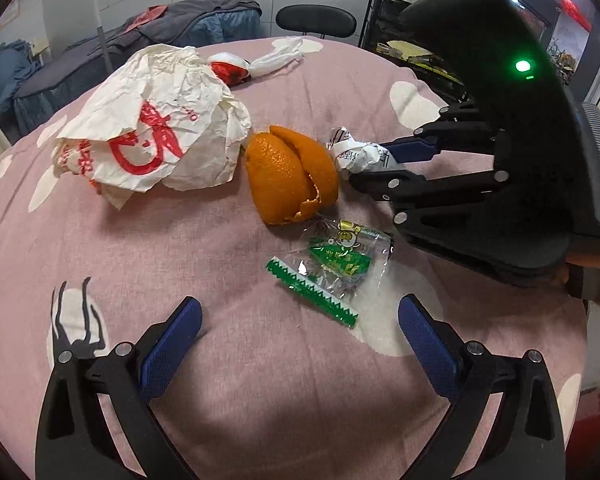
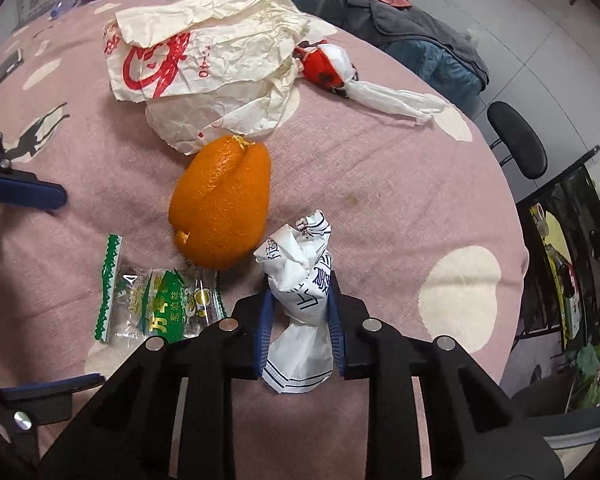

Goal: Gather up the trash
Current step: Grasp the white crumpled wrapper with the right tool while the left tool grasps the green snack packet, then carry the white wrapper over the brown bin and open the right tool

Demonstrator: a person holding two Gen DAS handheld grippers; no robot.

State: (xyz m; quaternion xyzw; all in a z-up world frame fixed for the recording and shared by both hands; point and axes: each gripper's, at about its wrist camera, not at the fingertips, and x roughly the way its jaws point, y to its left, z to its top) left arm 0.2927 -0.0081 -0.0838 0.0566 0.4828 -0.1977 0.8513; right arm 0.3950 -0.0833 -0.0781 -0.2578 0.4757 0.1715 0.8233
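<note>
The crumpled white paper [image 2: 300,280] sits between the pads of my right gripper [image 2: 299,312], which is clamped on its middle; the twisted top sticks out ahead of the fingertips and the loose tail hangs back toward the camera. Just to the left of this gripper lies the orange peel [image 2: 224,208], almost touching the paper. Farther left is the green candy wrapper [image 2: 160,308], and ahead is the big paper bag [image 2: 204,68] on the pink cloth [image 2: 400,184]. My left gripper [image 1: 300,320] hovers with fingers wide apart and nothing between them, the candy wrapper just ahead of it. I judge the hold is thin: soft paper can slide out when I lift, or drag the peel along
</note>
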